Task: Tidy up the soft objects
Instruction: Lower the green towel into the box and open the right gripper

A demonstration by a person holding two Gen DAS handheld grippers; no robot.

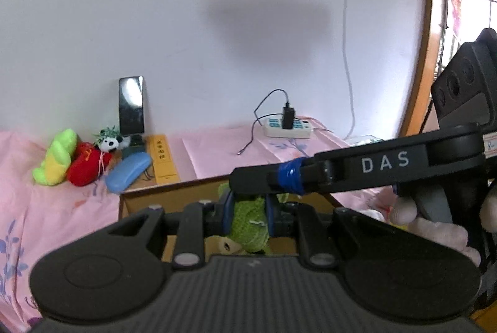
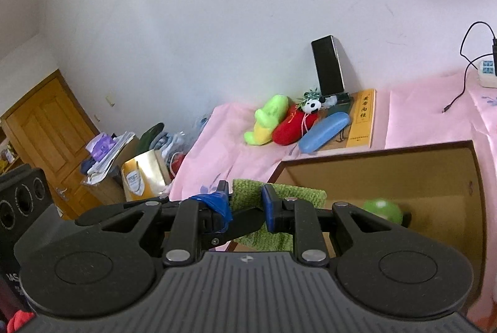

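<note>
My left gripper [image 1: 247, 213] is shut on a green knitted soft toy [image 1: 248, 227] and holds it over the open cardboard box [image 1: 174, 196]. My right gripper [image 2: 247, 202] is shut on the same green knitted toy [image 2: 279, 193] at the box's near left corner, and its finger crosses the left wrist view [image 1: 279, 177]. A green ball [image 2: 383, 210] lies inside the box [image 2: 435, 171]. A green-yellow plush [image 1: 57, 159], a red plush [image 1: 85, 165] and a small panda plush [image 1: 108, 143] lie together on the pink cloth by the wall.
A blue glasses case [image 1: 129, 171], a yellow book [image 1: 161, 156] and a phone [image 1: 131, 104] leaning on the wall sit beside the plushes. A power strip [image 1: 287, 126] with a charger and cable is at the back. A wooden door [image 2: 46, 128] and cluttered bags [image 2: 139, 171] are left of the bed.
</note>
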